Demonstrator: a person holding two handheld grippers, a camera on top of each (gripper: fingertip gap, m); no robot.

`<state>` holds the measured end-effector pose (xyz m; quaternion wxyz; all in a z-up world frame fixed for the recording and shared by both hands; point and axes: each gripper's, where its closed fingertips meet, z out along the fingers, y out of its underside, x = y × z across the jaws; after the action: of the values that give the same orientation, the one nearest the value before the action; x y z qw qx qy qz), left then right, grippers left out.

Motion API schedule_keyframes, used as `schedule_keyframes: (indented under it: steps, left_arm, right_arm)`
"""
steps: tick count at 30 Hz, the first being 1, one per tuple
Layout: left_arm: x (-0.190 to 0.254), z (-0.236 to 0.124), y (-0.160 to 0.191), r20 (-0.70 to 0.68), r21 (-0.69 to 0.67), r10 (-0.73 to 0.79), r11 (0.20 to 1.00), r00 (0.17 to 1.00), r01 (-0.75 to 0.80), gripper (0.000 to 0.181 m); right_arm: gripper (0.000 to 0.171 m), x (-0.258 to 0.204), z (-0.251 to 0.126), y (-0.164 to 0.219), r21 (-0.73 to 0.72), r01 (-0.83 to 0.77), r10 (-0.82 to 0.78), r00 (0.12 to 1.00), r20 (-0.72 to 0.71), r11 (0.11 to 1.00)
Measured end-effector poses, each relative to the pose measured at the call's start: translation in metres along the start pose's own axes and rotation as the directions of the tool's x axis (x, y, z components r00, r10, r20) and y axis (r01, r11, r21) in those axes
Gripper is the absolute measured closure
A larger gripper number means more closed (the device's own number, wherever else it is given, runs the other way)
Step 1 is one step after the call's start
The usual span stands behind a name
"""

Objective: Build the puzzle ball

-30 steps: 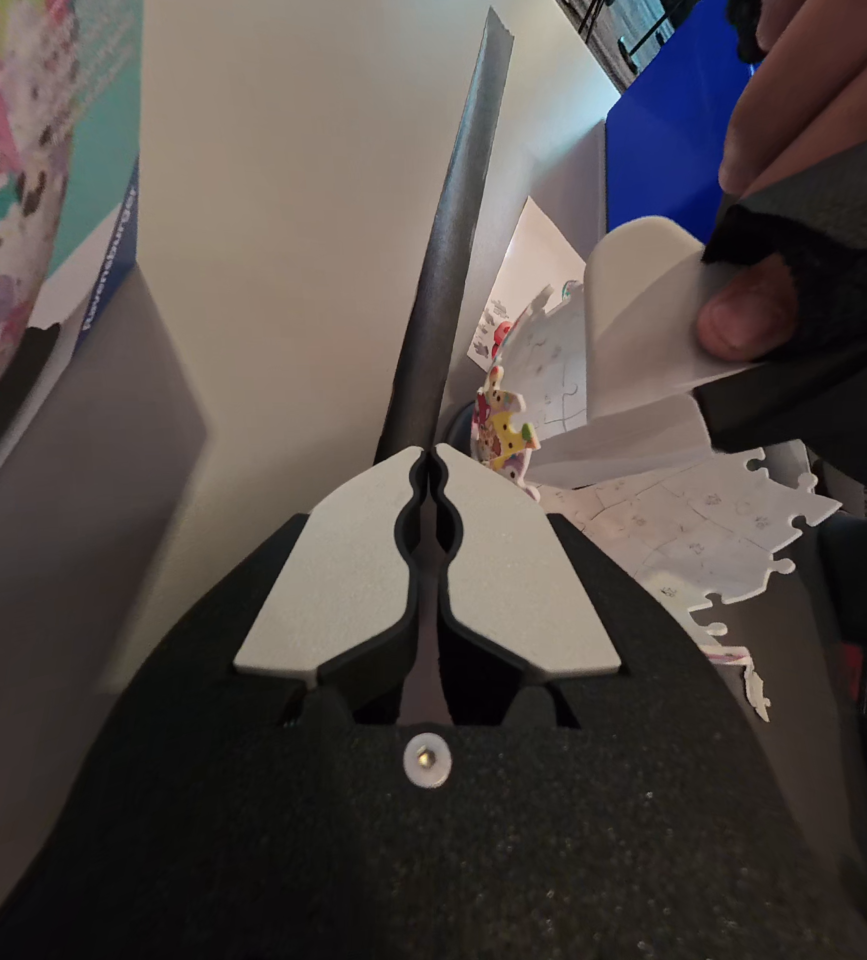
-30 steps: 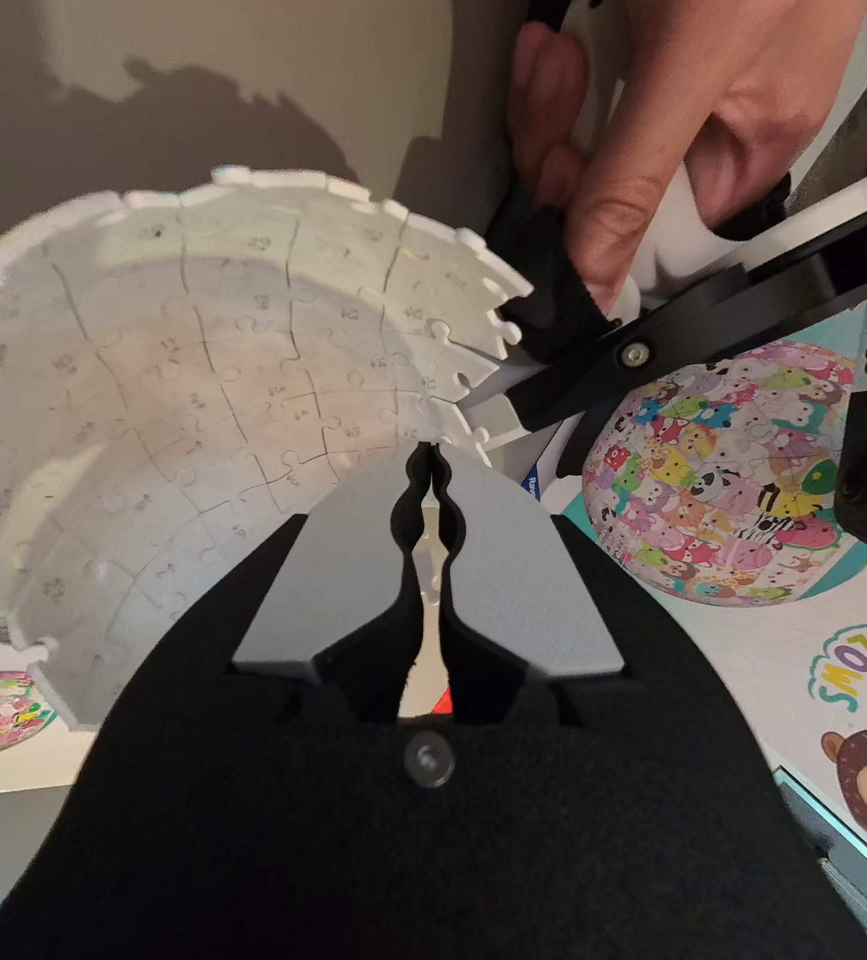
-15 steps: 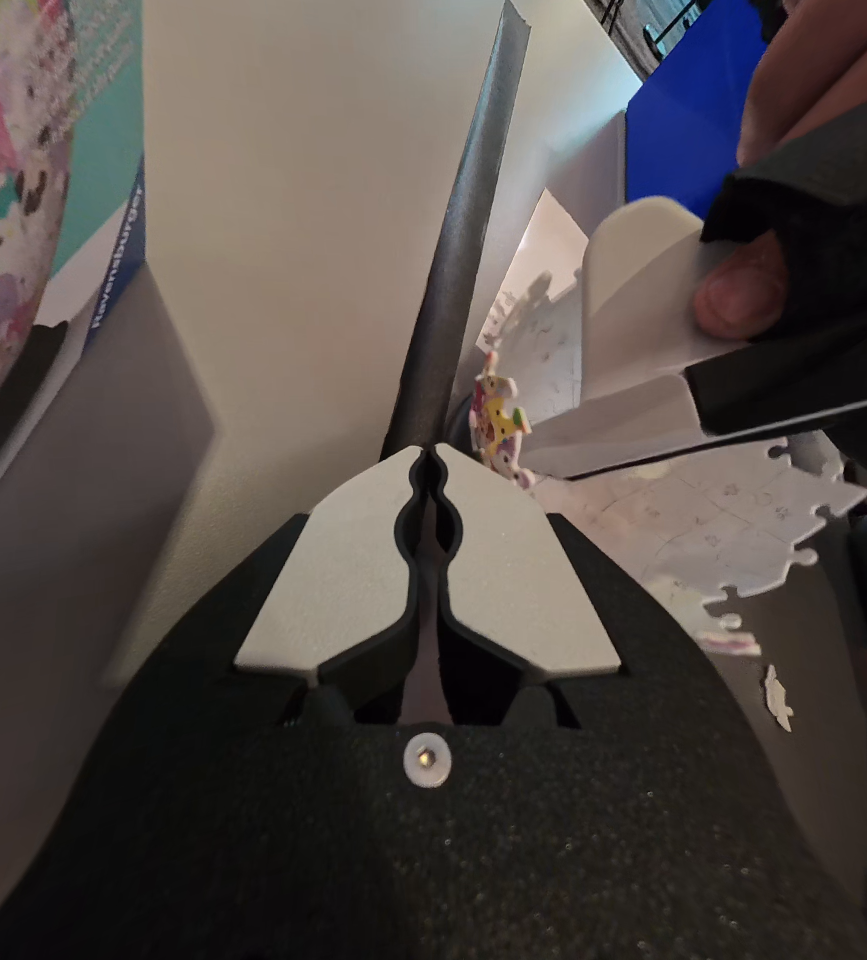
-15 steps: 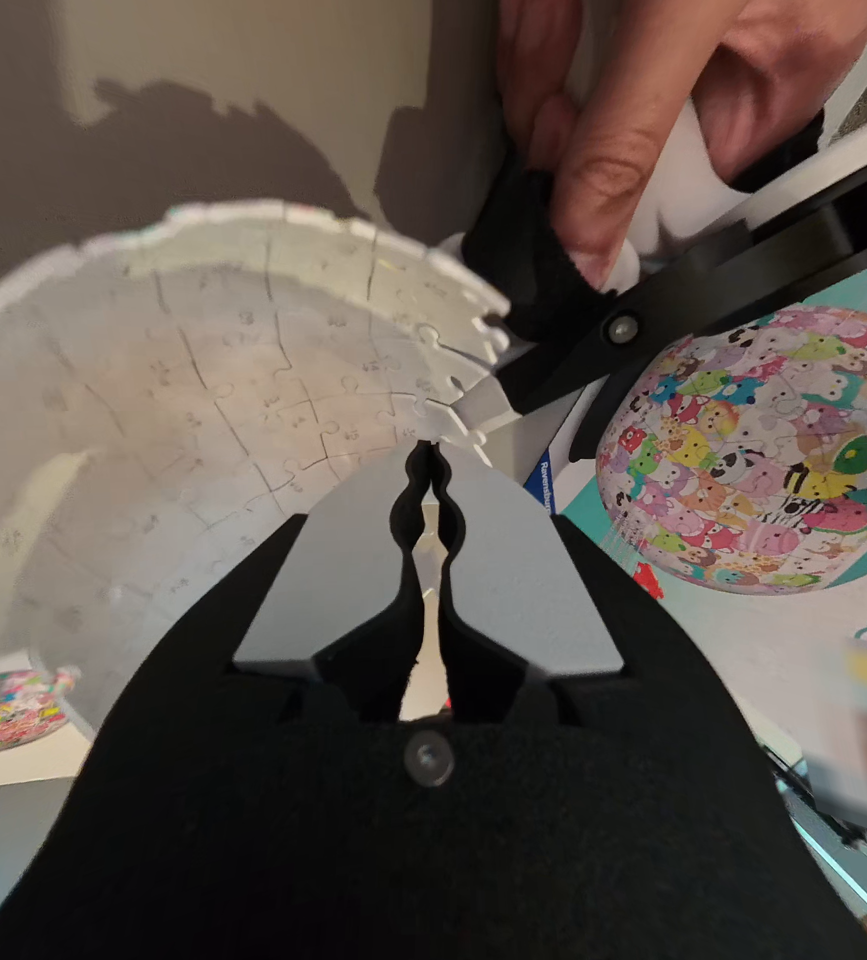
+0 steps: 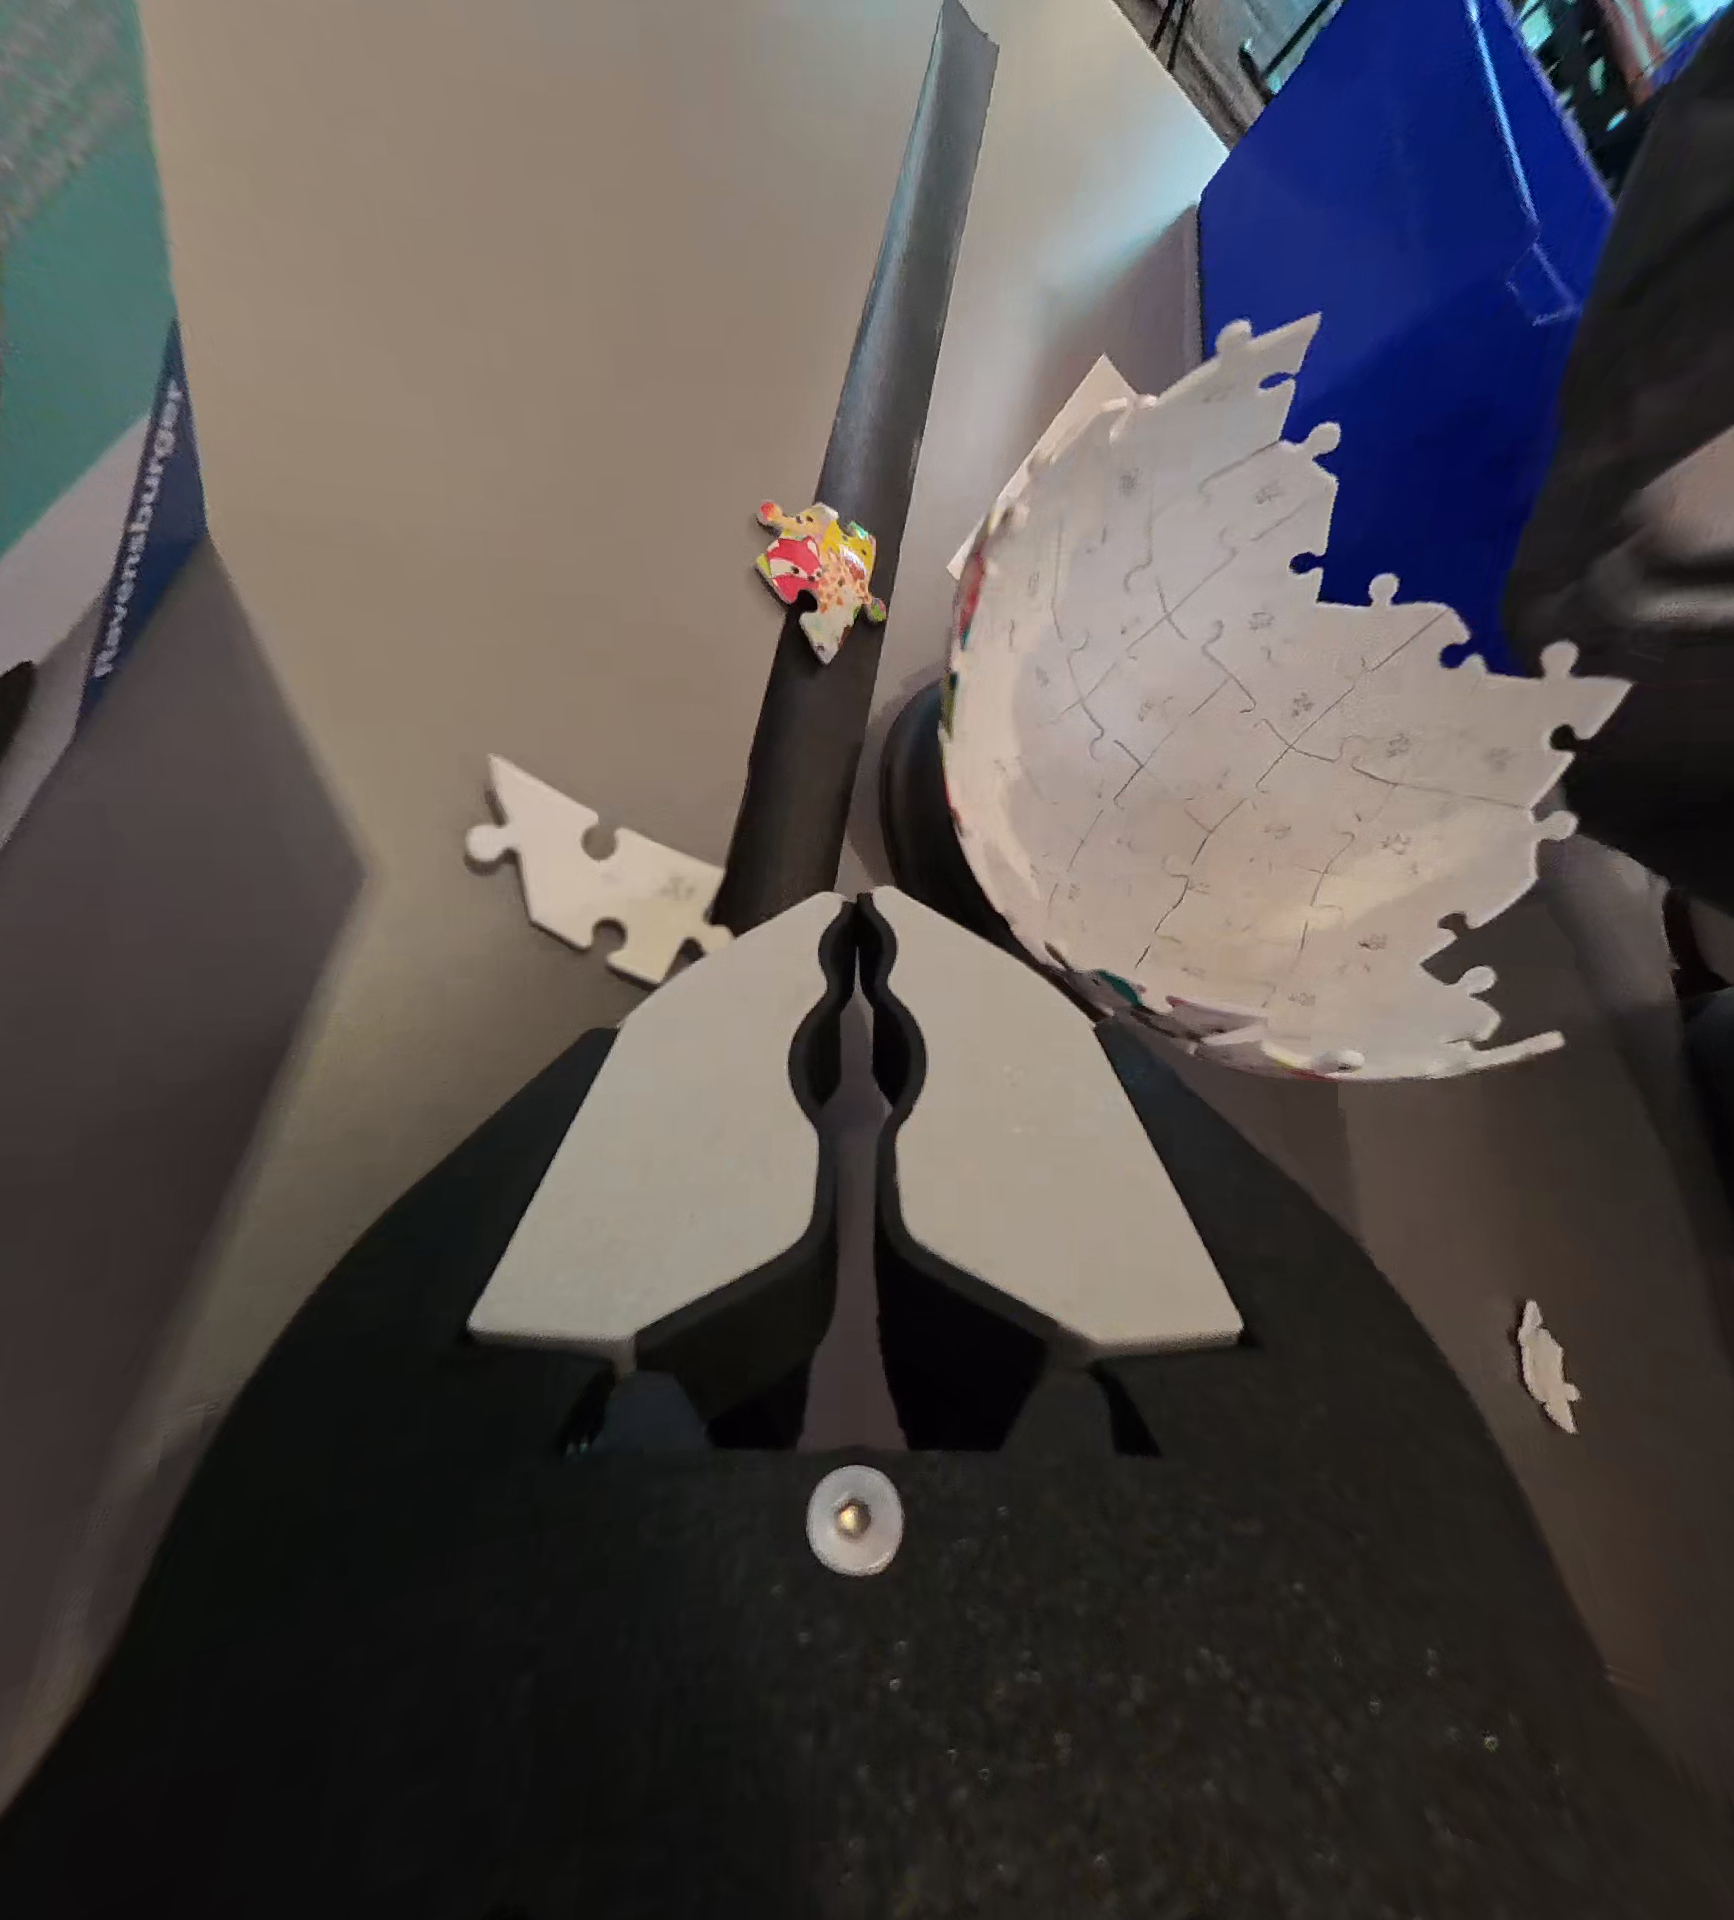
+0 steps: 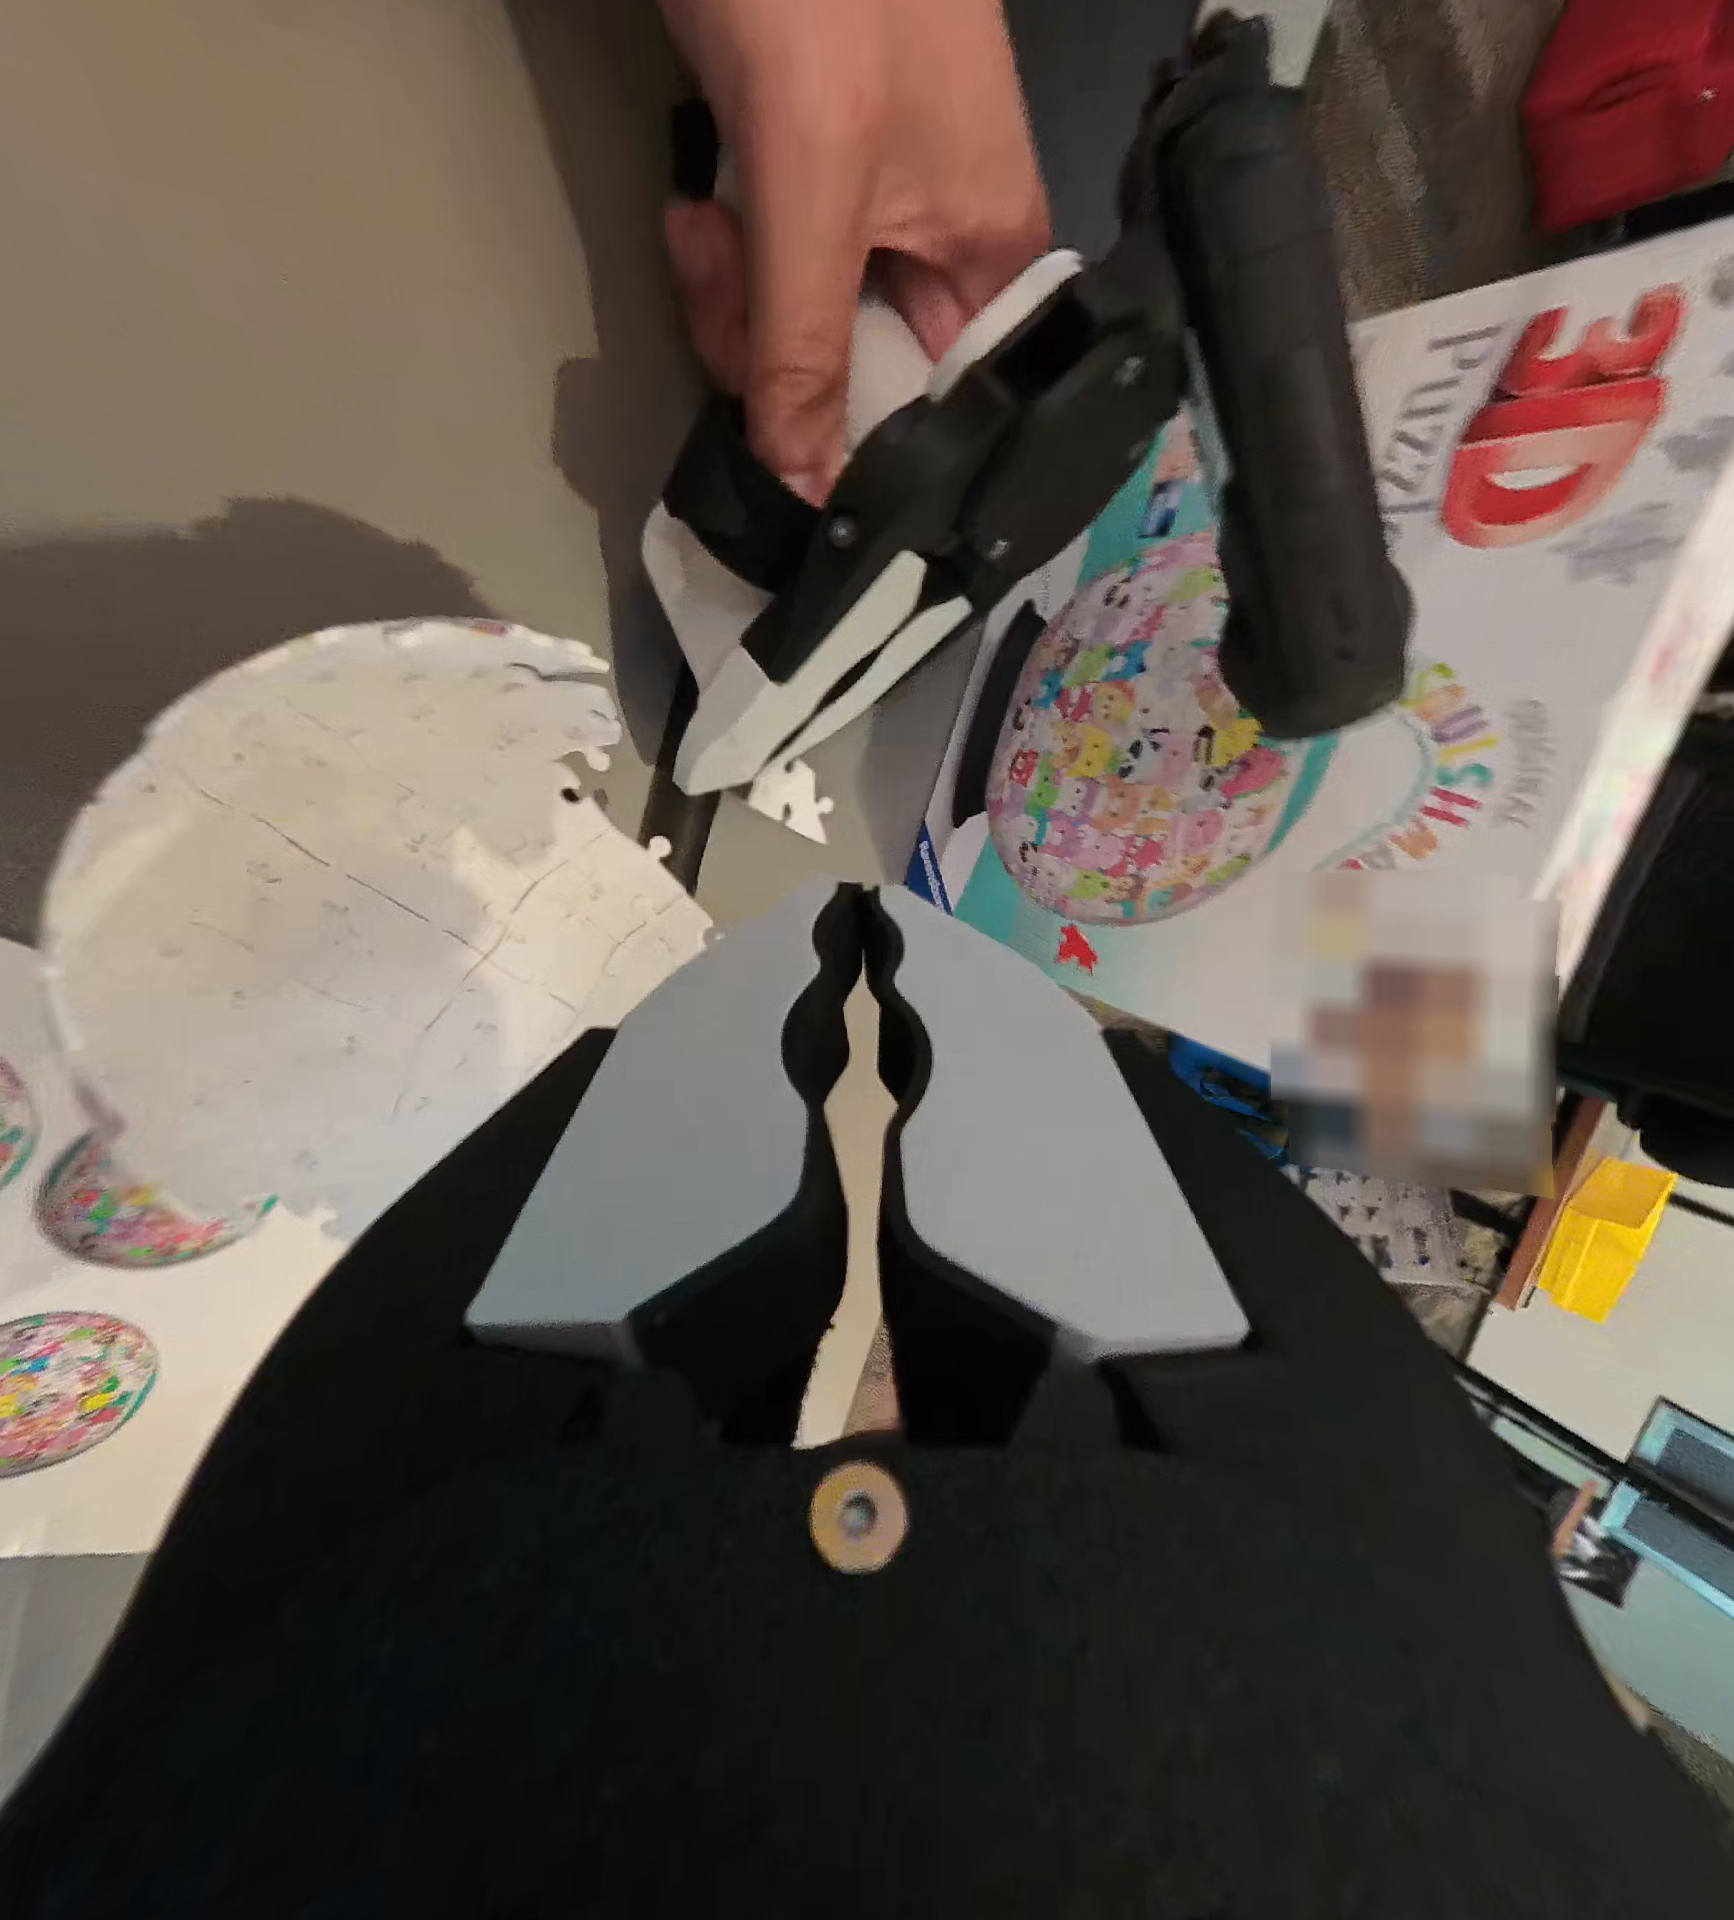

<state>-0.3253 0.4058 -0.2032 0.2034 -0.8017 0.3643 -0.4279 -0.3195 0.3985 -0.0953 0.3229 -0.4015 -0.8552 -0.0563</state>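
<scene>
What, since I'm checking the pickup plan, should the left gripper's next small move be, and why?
Probably open the left gripper and nudge it left onto the flat white fragment of joined puzzle pieces. Its jaws are shut with nothing between them, the fragment lies loose just left of its tips, and the half-built white puzzle ball shell shows a jagged, unfinished rim.

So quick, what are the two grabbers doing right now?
Left gripper: shut, holding nothing.
Right gripper: shut, holding nothing.
</scene>
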Motion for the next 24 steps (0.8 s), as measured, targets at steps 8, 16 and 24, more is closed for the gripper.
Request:
schedule_keyframes:
  steps: [8,16,24]
  left_arm:
    - [0.021,-0.045,-0.007,0.182,0.033,0.086,0.995,0.979,-0.093,0.181]
    - [0.081,-0.096,-0.016,0.326,0.142,0.056,0.984,0.944,-0.107,0.163]
    - [0.176,-0.106,0.043,0.491,0.301,0.050,0.927,0.870,-0.223,0.153]
  right_arm:
    - [0.171,0.014,-0.088,-0.002,0.169,-0.299,0.317,0.944,-0.094,0.939]
    - [0.149,-0.011,-0.144,-0.037,0.314,-0.536,0.573,0.819,-0.031,0.783]
    - [0.121,-0.091,-0.156,-0.093,0.458,-0.734,0.802,0.593,0.072,0.501]
